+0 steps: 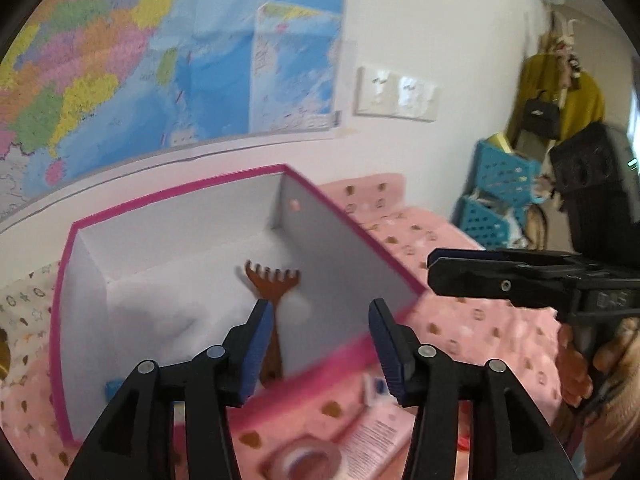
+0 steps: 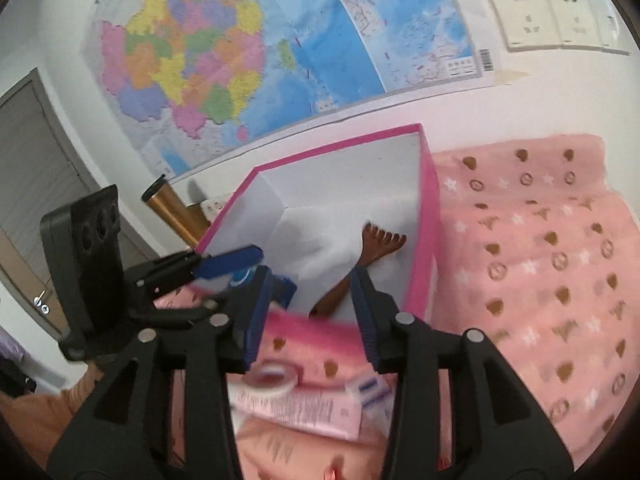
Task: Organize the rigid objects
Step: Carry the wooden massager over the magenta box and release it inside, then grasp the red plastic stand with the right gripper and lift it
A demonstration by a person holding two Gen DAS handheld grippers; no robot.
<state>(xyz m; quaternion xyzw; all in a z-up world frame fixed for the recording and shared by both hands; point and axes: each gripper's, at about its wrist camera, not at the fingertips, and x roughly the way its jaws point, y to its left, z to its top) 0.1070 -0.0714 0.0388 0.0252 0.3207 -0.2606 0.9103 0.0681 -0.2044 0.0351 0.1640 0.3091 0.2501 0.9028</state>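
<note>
A pink-rimmed box (image 1: 180,196) with a white inside stands on the pink patterned cloth. A brown wooden back scratcher (image 1: 272,280) lies in it, head toward the wall, handle toward the near wall. My left gripper (image 1: 320,344) hovers open over the near edge, with the handle showing beside its left finger and no pad pressing on it. My right gripper (image 2: 312,316) is open too, above the same near rim (image 2: 312,328), with the scratcher (image 2: 380,240) beyond it. Each gripper shows in the other's view: the right one (image 1: 434,270) side-on, the left one (image 2: 240,270) with blue pads.
On the cloth in front of the box lie a tape roll (image 2: 272,380), a pink tube (image 2: 304,408) and a small blue-and-white packet (image 2: 368,392). A gold tumbler (image 2: 176,212) stands left of the box. Blue baskets (image 1: 504,176) stand at the far right. A small blue item (image 1: 114,390) lies in the box.
</note>
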